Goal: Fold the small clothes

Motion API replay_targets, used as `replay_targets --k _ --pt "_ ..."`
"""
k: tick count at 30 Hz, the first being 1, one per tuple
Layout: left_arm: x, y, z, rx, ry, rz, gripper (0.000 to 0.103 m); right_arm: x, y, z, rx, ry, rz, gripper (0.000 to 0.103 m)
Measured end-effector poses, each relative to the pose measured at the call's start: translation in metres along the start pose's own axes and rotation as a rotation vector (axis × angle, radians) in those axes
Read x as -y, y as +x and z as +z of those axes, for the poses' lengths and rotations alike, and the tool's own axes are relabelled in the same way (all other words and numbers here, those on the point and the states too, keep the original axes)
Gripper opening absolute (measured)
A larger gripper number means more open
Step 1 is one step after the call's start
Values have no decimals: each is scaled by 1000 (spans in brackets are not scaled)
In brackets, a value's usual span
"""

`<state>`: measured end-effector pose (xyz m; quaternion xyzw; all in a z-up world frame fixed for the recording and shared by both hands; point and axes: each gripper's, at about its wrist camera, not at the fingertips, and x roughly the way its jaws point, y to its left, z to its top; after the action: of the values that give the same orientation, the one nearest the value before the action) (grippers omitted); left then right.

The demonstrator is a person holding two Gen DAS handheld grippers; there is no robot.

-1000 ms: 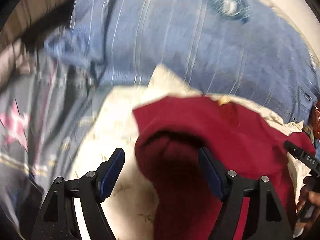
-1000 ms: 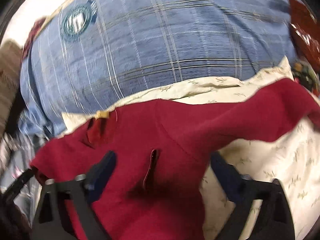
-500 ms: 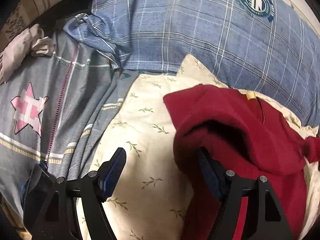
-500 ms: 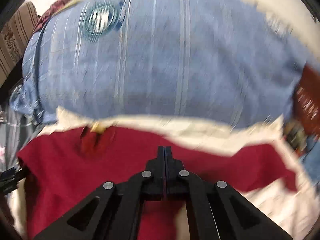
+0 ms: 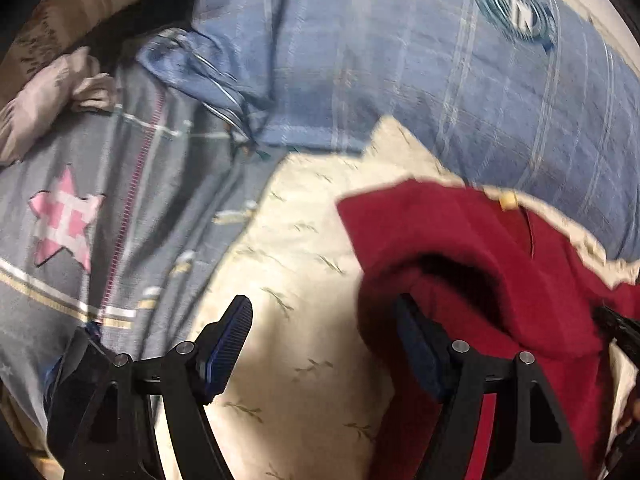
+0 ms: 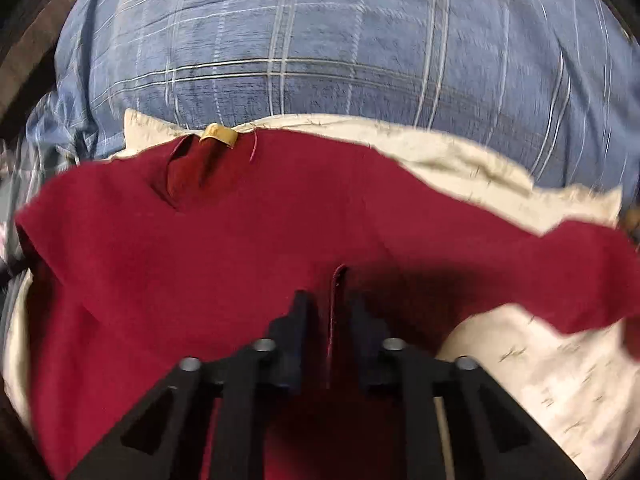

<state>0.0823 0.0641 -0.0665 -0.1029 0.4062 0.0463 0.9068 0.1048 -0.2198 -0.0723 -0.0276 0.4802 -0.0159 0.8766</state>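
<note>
The right gripper point(image 6: 330, 308) has its two black jaws drawn nearly together on a raised seam fold of the dark red knitted garment point(image 6: 200, 248); they closed tight and have just eased apart a little, with that fold between them. The red cloth spreads away on both sides of these jaws and beyond them to a small tan neck label point(image 6: 218, 135) at its far edge.

The left gripper point(image 5: 324, 332) stands with its jaws wide apart over the cream leaf-printed cloth point(image 5: 296, 248). Its right blue-padded finger point(image 5: 416, 344) sits at the rolled edge of the red garment, though whether it touches is unclear; its left finger point(image 5: 230, 340) is over bare cream cloth.

Left of that gripper lies a grey fabric with a pink star point(image 5: 64, 216). Beyond both grippers, past the cream cloth, lies a blue checked pillow point(image 5: 440, 80) with a round badge point(image 5: 516, 10).
</note>
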Motion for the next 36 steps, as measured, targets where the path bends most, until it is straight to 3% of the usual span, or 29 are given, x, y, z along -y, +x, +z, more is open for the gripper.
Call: replay_targets --k 2,5,8,10,11,12,13,14,16,18,20,22,25,27,31,33,34,35,36 --pt "-7 -9 3 47 -33 -1 72 12 -22 7 62 39 22 0" --pt "-10 -12 3 65 -50 1 72 35 -64 23 214 67 -80 0" --pt "-9 -7 -2 39 -48 -4 72 58 -67 35 214 107 -108 0" --pt "-8 -7 -1 37 -44 -11 72 62 -58 32 159 128 -25 9" --pt "-7 -8 -1 40 -37 -12 72 58 -54 26 135 133 30 18" --pt "-6 -9 0 41 -33 -12 72 54 -50 22 113 127 71 45" --pt "-5 -8 -1 41 -26 -10 72 45 -42 15 85 102 88 56" --pt "-4 -8 -1 38 -22 -9 72 38 -33 13 71 82 78 58" --pt "-3 -5 -1 24 -17 -2 72 23 -15 6 29 47 75 53" --pt "-5 -3 0 16 -27 7 72 10 5 5 -17 15 88 15" --pt "-11 -4 2 23 -49 12 72 2 10 6 -19 -29 36 9" --pt "-16 -6 4 36 -73 13 72 9 -8 11 33 -18 41 4" --pt "-15 -6 4 40 -70 9 72 32 -49 25 172 29 -15 4" --pt "-10 -4 2 30 -52 7 72 50 -58 34 203 64 -52 4" --pt "-4 1 -1 7 -12 26 72 73 -28 44 153 102 -170 9" --pt "-5 3 0 0 -24 19 72 75 -10 39 70 104 -267 21" --pt "-5 3 1 -2 -30 7 72 74 -11 37 66 116 -245 21" --pt "-4 4 2 -7 -31 -11 72 69 -21 33 95 133 -172 25" --pt "-3 5 2 -11 -26 -19 72 61 -27 31 114 133 -126 37"
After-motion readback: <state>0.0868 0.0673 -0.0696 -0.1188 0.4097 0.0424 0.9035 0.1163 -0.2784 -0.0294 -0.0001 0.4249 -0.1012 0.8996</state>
